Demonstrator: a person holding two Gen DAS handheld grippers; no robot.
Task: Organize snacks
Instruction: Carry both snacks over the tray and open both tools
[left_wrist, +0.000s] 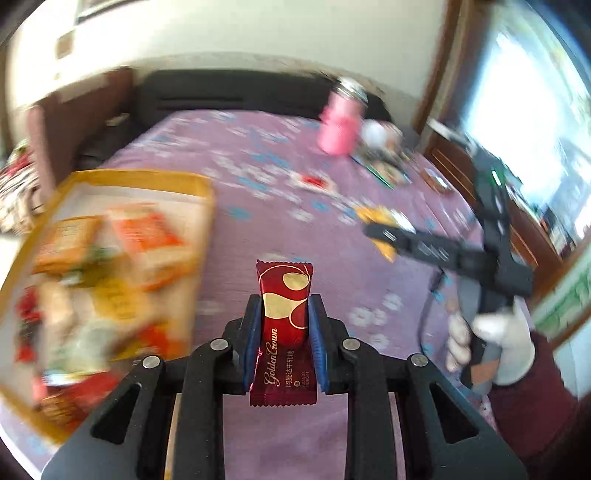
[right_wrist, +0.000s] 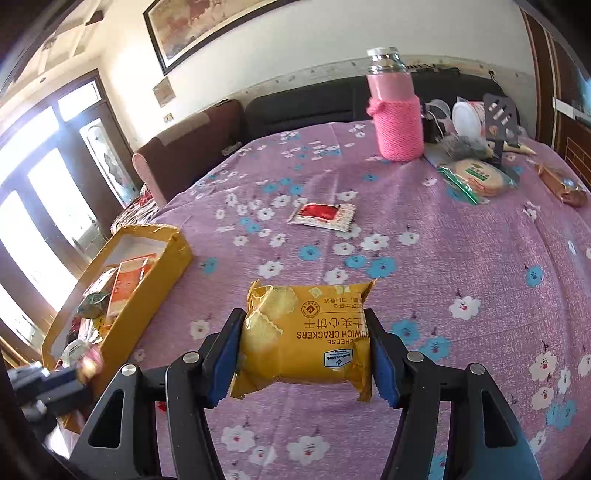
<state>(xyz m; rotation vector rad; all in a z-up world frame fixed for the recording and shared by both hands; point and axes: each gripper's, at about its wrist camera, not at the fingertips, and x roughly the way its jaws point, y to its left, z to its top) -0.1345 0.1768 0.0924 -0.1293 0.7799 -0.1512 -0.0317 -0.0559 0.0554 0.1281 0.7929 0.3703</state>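
Gleaming dark-red gold-swirled candy (left_wrist: 284, 325), crinkled yellow cracker packet (right_wrist: 306, 339)

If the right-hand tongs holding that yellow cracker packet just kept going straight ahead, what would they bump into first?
Probably the flowered purple cloth itself, since the right tongs tilt downward. The red-and-white sachet lies farther along; depth is hard to judge.

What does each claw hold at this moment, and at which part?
The left claw grips the red candy by its two long sides, mid-length. The right claw grips the yellow cracker pack by its two opposite ends.
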